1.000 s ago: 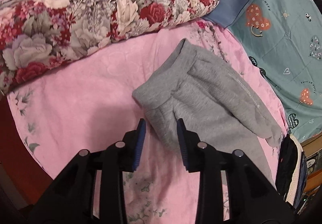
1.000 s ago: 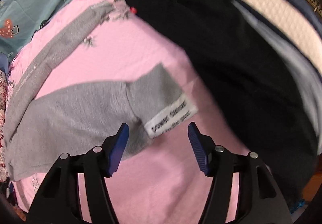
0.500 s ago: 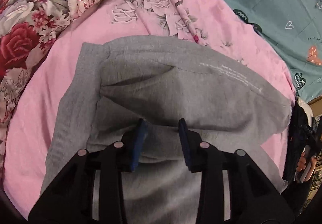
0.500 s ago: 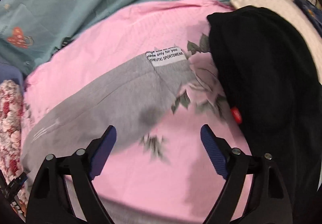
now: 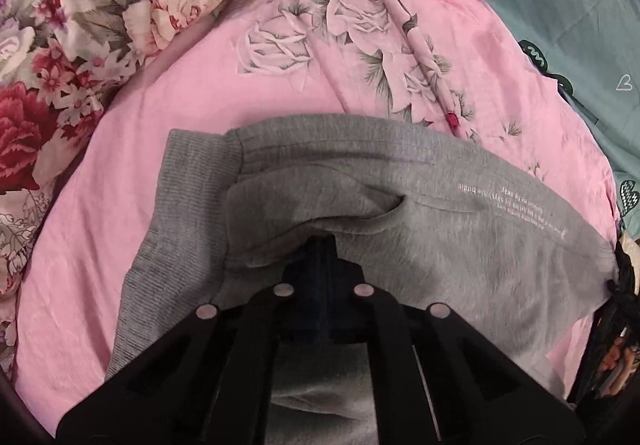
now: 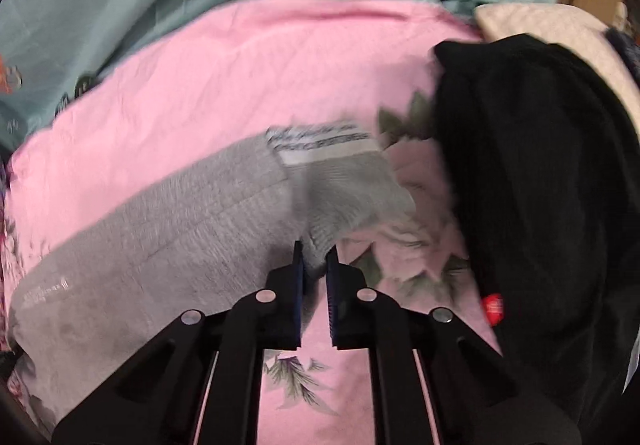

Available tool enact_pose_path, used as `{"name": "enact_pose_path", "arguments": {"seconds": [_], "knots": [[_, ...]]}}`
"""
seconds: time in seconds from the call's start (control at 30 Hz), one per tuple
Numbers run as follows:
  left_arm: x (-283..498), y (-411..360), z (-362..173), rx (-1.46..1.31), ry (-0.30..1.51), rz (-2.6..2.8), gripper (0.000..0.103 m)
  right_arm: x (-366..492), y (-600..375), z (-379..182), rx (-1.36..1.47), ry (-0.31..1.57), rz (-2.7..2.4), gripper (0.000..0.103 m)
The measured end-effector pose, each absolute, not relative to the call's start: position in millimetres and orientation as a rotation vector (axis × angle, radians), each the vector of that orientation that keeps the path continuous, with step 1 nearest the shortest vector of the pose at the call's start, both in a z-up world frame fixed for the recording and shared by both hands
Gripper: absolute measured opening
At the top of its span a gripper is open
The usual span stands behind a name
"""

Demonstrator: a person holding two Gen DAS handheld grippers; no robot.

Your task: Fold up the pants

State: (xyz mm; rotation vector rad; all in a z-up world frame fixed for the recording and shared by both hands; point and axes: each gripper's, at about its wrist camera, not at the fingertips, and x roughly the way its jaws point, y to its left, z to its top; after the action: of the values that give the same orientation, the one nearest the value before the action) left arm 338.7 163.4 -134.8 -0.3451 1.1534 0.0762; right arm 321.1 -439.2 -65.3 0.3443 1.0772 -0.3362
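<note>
Bed sheet: pink with flower print, spread under everything, creased; carries the pants and a pile of dark clothes.
Pants: grey sweatpants, lying flat on the pink sheet, already doubled along the length as it seems; ribbed band to the left in the left wrist view, small white printed text on the upper layer.
Black garment: heaped just beside the cuff end of the pants, with a small red tag; not part of the fold.
Step in hand: judged as the grasp before the next fold, with 2 holds taken, 1 near the waist end and 1 at the cuff end.
Next move: probably lifting both holds together and carrying 1 end over the other; calls for equal height on both sides so the layers do not slide apart.
Left gripper: pressed together, tips buried under a fold of the grey cloth, clamped on the pants.
Right gripper: nearly together, pinching the ribbed cuff edge between the blue pads; picture blurred.
Label: white, sewn at the cuff, text not readable.
</note>
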Motion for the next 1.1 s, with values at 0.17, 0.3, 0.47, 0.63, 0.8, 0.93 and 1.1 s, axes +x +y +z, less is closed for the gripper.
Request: {"name": "enact_pose_path", "arguments": {"seconds": [0.17,0.3,0.47,0.63,0.8,0.93,1.1], "knots": [[325,156,-135,-0.275,1.106,0.077,0.000,300,-444,-67,0.341,1.137,-0.358,0.009],[331,151,-136,-0.226,1.112,0.088,0.001,306,-431,-108,0.271,1.195,-0.386,0.020],[327,141,-126,-0.089,1.149,0.051,0.002,305,-414,-102,0.071,1.225,-0.469,0.066],[301,169,-73,-0.082,1.017,-0.037,0.086,230,-389,-31,0.170,1.119,-0.329,0.066],[335,199,-41,-0.074,0.954,-0.129,0.087,136,-338,-4,0.185,1.044,-0.133,0.067],[384,202,-62,-0.064,1.077,-0.307,0.087,88,-320,-11,0.097,1.057,-0.273,0.067],[420,201,-118,-0.099,1.253,-0.425,0.087,68,-328,-6,0.109,1.085,-0.394,0.067]]}}
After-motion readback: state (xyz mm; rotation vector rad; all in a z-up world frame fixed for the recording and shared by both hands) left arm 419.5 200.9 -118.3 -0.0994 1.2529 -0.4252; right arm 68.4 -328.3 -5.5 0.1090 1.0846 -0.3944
